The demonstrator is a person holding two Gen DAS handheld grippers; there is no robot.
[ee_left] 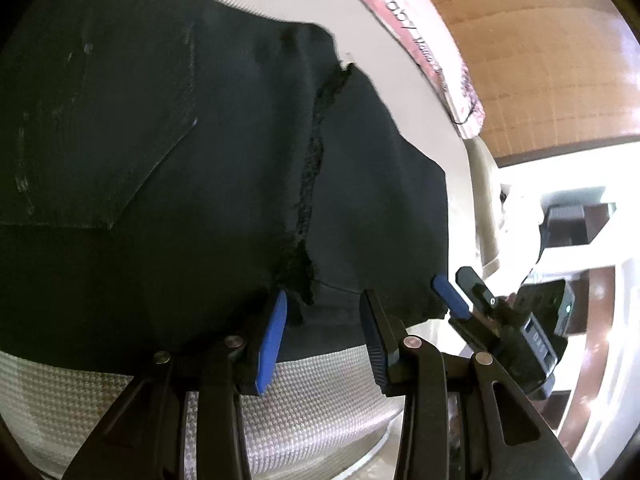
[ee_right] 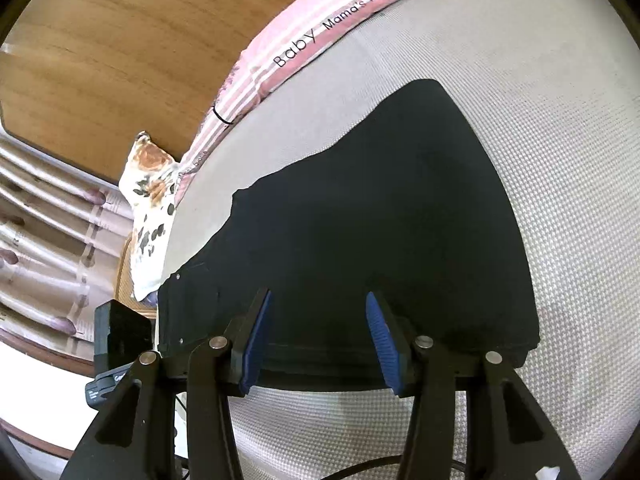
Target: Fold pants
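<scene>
Black pants [ee_right: 380,216] lie folded on the woven white bed [ee_right: 560,128]. Left gripper [ee_left: 322,312] and right gripper [ee_right: 318,312]: fingers apart at the pants' near edge, clamping nothing. Pink striped pillow [ee_right: 304,36] reads "Baby Mama's…".

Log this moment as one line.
pants: folded, on bed | left tool: open at frayed hem | right tool: open at near edge

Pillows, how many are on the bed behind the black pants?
2. A pink striped pillow with writing lies along the bed's far edge, and a flowery pillow sits at its left end in the right wrist view. More may be hidden out of view.
</scene>
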